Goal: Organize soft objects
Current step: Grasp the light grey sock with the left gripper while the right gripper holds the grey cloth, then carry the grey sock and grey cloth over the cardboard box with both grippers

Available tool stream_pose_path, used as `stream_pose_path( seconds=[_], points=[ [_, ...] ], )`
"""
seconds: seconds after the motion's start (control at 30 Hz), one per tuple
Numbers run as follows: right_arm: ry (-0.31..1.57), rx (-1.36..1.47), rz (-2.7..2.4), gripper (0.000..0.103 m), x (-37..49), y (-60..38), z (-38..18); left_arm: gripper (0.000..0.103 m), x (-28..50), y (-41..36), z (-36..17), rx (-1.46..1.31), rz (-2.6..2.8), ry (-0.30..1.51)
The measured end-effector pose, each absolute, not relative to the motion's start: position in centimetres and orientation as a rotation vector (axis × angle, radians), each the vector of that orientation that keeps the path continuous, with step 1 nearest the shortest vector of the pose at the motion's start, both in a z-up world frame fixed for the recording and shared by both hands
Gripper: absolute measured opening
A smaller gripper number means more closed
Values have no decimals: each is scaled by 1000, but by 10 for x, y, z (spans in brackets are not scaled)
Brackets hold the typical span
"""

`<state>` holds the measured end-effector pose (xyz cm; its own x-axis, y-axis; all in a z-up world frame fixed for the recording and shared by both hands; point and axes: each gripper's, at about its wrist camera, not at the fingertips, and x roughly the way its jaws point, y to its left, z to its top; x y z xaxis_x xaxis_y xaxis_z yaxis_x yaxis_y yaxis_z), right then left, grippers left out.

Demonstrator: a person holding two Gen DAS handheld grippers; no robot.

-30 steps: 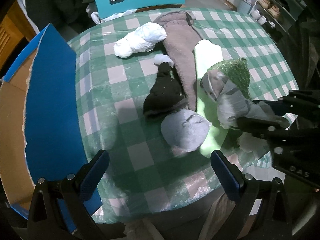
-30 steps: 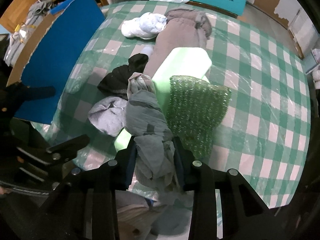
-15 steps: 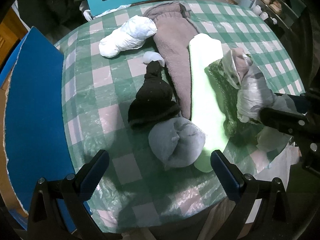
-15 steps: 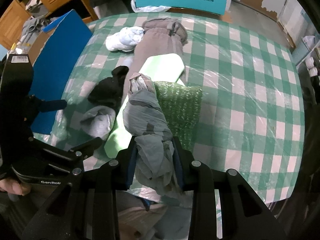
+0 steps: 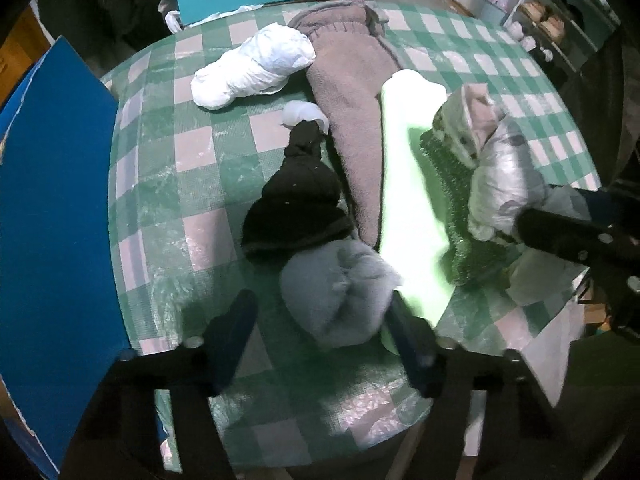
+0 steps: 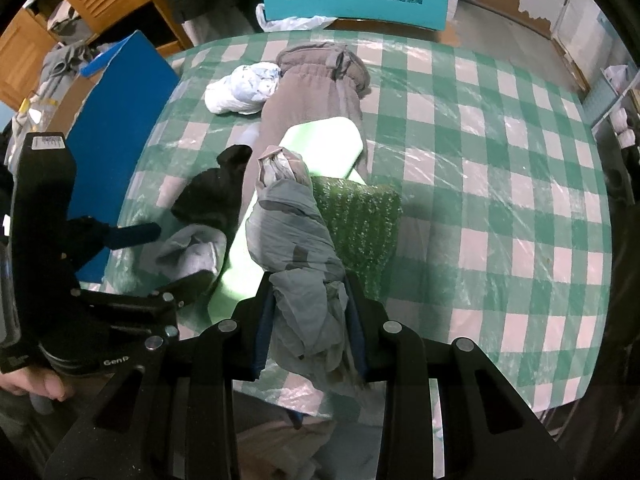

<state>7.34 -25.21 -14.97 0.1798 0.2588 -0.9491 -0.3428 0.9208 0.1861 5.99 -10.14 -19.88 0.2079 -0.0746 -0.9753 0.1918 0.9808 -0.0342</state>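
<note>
Your right gripper [image 6: 310, 320] pinches a rolled grey cloth bundle [image 6: 292, 232] between its two fingers, holding it up over the green bumpy mat [image 6: 360, 216] and the pale green foam pad [image 6: 324, 144]. Your left gripper [image 5: 324, 340] is spread wide open (nothing in it), with the grey sock ball [image 5: 336, 292] lying between its fingers. Just past that are the black sock [image 5: 298, 212], the brown fleece pants [image 5: 352, 108] and a white cloth bundle [image 5: 252, 68], all on the green checked tablecloth [image 5: 168, 168].

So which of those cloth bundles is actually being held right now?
The grey-patterned bundle, clamped in the right gripper; the white, black and plain grey bundles lie loose on the table.
</note>
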Motion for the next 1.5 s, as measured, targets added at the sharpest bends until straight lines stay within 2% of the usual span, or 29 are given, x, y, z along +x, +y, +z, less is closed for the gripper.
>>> stream_pose_path(
  seconds=[0.1,0.2,1.5],
  points=[
    [1324,-79,423,32,75,-250,-149,38,58,-100,-197,82,-208,1347],
    [1320,-77,419,32,75,-250,-147,27,57,-99,-193,79,-224,1340],
    [1129,-83,469,31,70,-218,-68,25,34,-57,-84,107,-138,1088]
  ],
)
